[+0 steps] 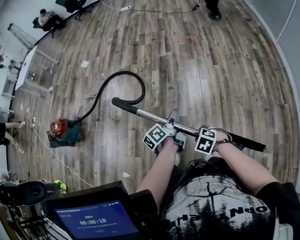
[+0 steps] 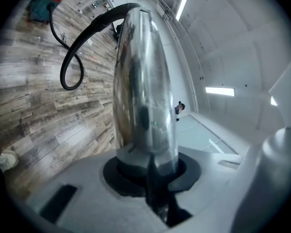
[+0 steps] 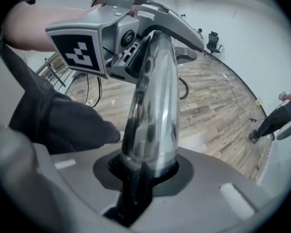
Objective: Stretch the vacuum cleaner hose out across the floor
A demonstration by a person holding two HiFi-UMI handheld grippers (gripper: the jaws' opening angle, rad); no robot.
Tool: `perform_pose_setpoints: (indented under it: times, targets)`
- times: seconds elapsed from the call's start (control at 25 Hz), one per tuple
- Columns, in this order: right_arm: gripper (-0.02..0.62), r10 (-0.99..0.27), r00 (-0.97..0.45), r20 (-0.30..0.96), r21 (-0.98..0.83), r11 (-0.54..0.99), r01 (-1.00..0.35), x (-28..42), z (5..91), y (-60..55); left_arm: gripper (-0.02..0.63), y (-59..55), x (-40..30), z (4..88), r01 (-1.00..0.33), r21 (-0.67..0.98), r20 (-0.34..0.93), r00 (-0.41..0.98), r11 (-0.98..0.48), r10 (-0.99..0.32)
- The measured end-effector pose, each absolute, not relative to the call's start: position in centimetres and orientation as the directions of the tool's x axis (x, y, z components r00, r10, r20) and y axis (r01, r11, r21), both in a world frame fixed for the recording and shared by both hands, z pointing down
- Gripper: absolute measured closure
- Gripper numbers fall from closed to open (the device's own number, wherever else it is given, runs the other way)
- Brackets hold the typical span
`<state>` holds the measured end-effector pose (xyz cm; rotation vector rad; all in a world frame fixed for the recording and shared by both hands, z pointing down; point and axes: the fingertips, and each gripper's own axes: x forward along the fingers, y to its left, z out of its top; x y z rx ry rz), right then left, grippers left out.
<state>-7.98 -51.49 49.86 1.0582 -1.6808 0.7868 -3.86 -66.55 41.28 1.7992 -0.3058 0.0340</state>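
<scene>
Clamping the metal wand side by side, the left gripper and the right gripper sit just beside each other on the tube, held above the wooden floor. Each gripper's own view shows the shiny tube seated in the round notch between its jaws, which are closed around it. The pads appear to press on the metal, though the wide lens warps the contact. Only the head view shows the whole run. The black hose leaves the wand's far end, curls in one loop on the floor and reaches the red and teal vacuum cleaner at the left, so it is not stretched straight. The left gripper view looks along the wand to that loop and the cleaner. The right gripper view instead shows the left gripper's marker cube and the person's forearm.
</scene>
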Motion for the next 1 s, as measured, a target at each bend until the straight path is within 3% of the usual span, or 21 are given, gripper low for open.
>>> perform_pose_setpoints:
  times: [0.28,0.52,1.0]
  targets:
    - [0.494,-0.268,-0.38,0.885,-0.213,0.492,-0.844,-7.7,48.2,-47.7,0.545,-63.4,-2.9,39.5,-0.27,0.934,0.194,0.934,-0.234,-0.301]
    - [0.497,-0.274,-0.385,0.881,-0.188,0.543,-0.818,-7.2,48.8,-46.8,0.545,-62.4,-3.4,40.1,-0.337,0.916,0.25,0.904,-0.217,-0.348]
    - [0.495,-0.256,-0.356,0.899,-0.169,0.548,-0.819,-13.0,48.9,-44.8,0.546,-60.5,-9.6,40.3,-0.308,0.932,0.23,0.91,-0.193,-0.344]
